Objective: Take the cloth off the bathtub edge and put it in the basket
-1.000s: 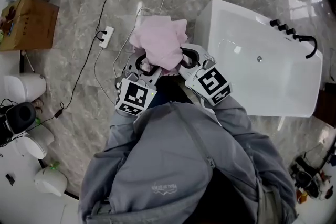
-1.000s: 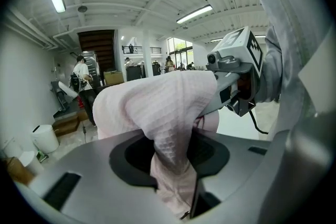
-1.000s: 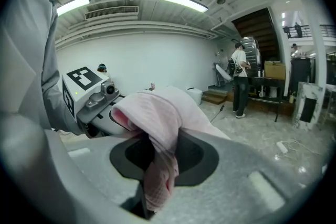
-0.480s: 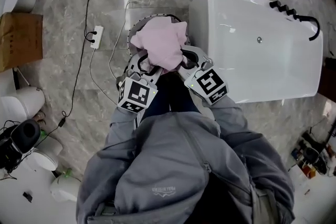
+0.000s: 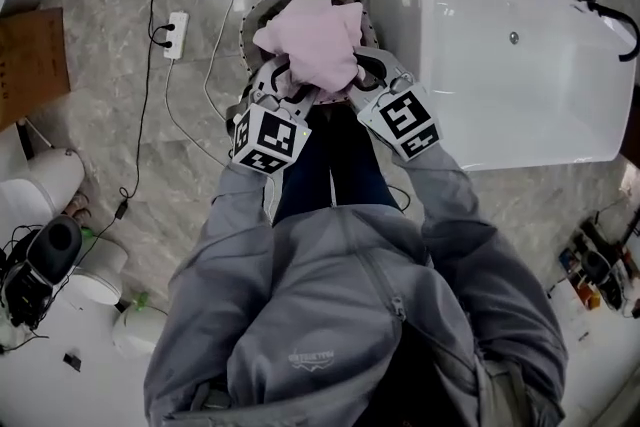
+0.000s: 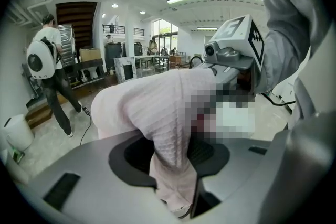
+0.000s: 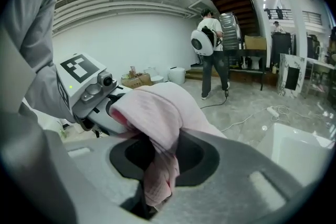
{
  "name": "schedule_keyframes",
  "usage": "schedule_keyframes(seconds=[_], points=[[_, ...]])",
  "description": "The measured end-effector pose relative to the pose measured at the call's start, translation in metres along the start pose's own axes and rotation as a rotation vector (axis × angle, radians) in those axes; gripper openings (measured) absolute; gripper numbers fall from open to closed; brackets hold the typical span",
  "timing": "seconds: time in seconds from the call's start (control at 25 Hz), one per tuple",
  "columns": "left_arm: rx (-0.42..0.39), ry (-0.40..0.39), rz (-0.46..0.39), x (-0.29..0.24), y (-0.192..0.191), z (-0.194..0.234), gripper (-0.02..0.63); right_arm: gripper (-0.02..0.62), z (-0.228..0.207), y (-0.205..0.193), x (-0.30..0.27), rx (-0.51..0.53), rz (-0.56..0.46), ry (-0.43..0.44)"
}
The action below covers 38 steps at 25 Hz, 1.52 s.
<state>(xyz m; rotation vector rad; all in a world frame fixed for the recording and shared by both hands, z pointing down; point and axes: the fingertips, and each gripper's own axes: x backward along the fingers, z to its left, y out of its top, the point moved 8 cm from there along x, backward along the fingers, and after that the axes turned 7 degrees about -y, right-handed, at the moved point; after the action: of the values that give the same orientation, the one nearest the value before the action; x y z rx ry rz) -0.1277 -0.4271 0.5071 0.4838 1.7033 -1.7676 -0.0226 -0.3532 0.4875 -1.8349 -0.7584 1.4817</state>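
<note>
I have the left gripper closed on the pink cloth. In the left gripper view a fold of it runs down between the dark pads, pinched in a narrow gap. The right gripper is clamped on the same cloth, and in its own view the fabric is bunched between jaws that stand nearly together.

The cloth is off the edge of the bathtub. I hold it in a heap between the two grippers, to the left of the bathtub's outer wall as the head view shows it. It hangs over the round basket, which stands on the floor just beside the bathtub and is mostly covered by the heap. I cannot tell whether the cloth touches the basket.

A white power strip lies on the marble floor, well apart from the bathtub and beyond the basket.
</note>
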Motion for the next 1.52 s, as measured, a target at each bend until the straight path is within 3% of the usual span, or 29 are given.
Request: schedule_keyframes(seconds=[0.2,0.44,0.56,0.92,1.12,1.16,1.24,1.28,1.4,1.52], points=[[0.045,-0.036,0.079,-0.027,-0.025,0.005,0.166,0.088,-0.010,-0.030,-0.024,-0.026,0.109,-0.027],[0.232,-0.008,0.249,-0.051,-0.063,0.021,0.244,0.128,-0.026,-0.067,-0.047,-0.046,0.323,-0.130],[0.279,-0.001,0.294,-0.049,-0.079,0.022,0.263,0.173,-0.033,-0.081,-0.048,-0.085,0.379,-0.143],[0.303,0.027,0.258,-0.036,-0.079,0.013,0.264,0.178,-0.026,-0.084,-0.035,-0.110,0.360,-0.142],[0.362,0.036,0.172,-0.032,-0.068,0.011,0.261,0.176,-0.019,-0.078,-0.028,-0.068,0.335,-0.130],[0.365,0.044,0.153,-0.030,-0.064,0.011,0.227,0.169,-0.017,-0.075,-0.026,-0.058,0.323,-0.129],[0.380,0.067,0.120,-0.023,-0.056,0.013,0.086,0.149,-0.014,-0.066,-0.020,-0.055,0.290,-0.133],[0.396,0.072,0.098,-0.018,-0.051,0.013,0.054,0.120,-0.014,-0.061,-0.016,-0.057,0.270,-0.143],[0.431,0.072,0.023,0.000,-0.031,0.010,0.020,0.034,-0.014,-0.043,0.001,-0.066,0.222,-0.177],[0.387,0.102,-0.028,0.017,-0.004,0.003,0.006,0.005,-0.012,-0.018,0.022,-0.068,0.171,-0.206]])
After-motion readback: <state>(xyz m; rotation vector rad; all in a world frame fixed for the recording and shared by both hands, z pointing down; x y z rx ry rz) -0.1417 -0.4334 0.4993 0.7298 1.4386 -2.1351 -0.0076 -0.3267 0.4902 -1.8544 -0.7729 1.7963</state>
